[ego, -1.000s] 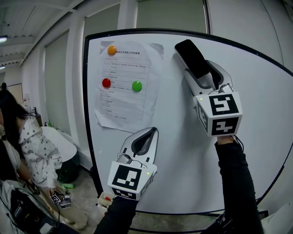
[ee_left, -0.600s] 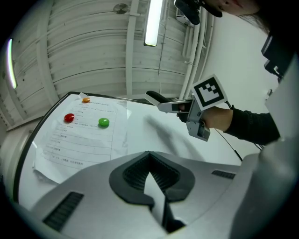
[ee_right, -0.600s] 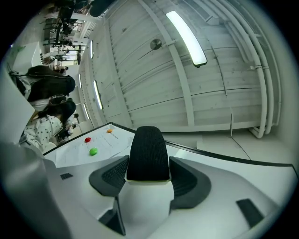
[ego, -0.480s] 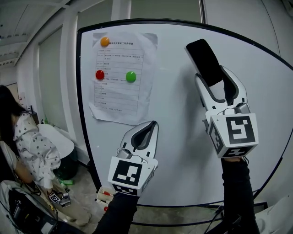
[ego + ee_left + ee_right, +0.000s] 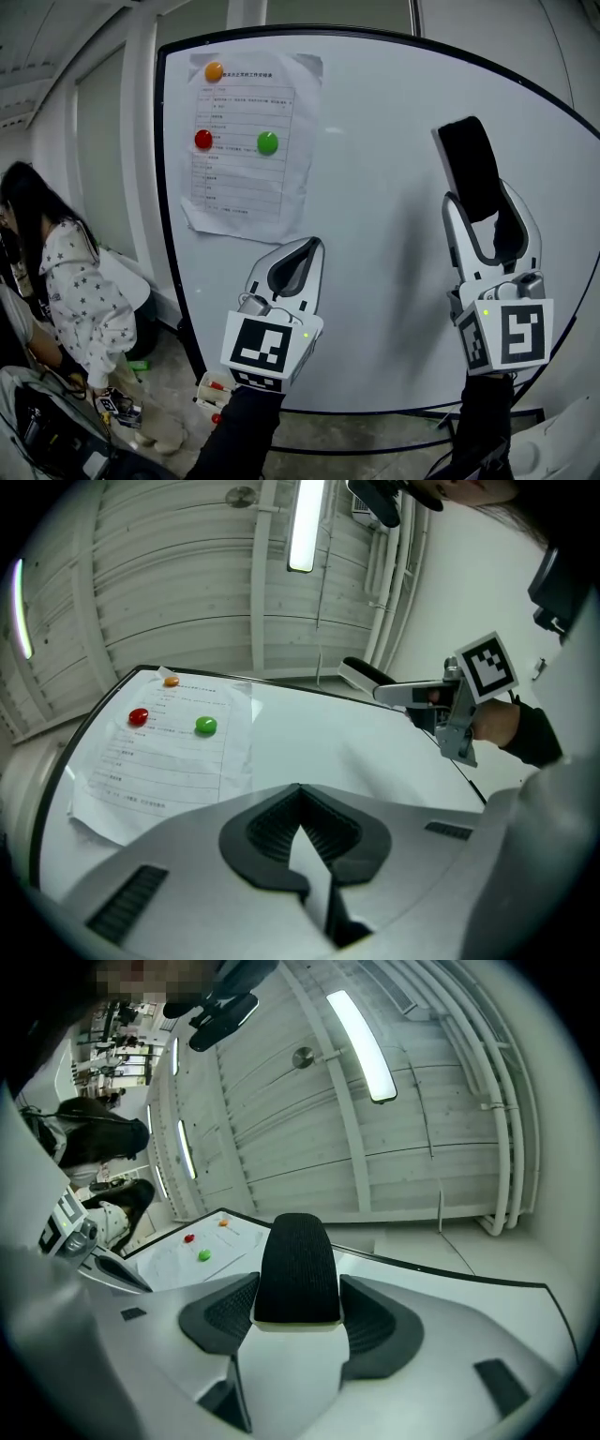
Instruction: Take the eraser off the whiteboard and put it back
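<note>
While the right tool (image 5: pixel 480 197) stays clamped on the eraser (image 5: pixel 469 161), with the dark felt end standing out past the jaw tips, it has dropped and slid toward the right side of the whiteboard (image 5: pixel 375 206) within the last second.

- From the left gripper view the eraser looks held clear of the surface, not stuck on.
- Reading: the take-off half is done and the put-back is pending; it needs a bare patch of board.
- Left tool (image 5: pixel 309 249): clenched on nothing, low centre, unmoved.
- Printed sheet (image 5: pixel 246 141) sits upper left, under coloured magnets.
- Containers: none in play. A small box-like thing (image 5: pixel 214 394) lies on the floor at the board's foot; its contents are too small to tell.
</note>
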The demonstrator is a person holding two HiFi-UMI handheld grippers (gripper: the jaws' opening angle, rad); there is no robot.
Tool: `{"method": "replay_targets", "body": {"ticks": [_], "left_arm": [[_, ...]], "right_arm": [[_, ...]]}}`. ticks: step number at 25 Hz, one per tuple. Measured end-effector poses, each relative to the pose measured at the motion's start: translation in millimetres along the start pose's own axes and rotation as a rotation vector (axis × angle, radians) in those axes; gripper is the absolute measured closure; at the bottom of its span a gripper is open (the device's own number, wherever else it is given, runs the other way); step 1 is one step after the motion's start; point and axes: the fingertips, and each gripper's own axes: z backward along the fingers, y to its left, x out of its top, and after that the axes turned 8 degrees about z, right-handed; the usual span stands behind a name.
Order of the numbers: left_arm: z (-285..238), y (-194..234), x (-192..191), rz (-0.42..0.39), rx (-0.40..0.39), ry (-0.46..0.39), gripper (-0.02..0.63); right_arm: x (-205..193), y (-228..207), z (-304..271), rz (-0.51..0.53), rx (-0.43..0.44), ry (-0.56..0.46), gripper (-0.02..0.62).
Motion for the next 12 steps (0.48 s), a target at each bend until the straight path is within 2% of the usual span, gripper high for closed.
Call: {"method": "replay_targets", "body": {"ticks": [12], "left_arm": [[1.0,-16.1,6.7,-0.027,-0.036,0.019,0.601]], "right_arm": [[-14.8,-2.7,20.6,-0.030,0.008,0.057,0.318]]}}
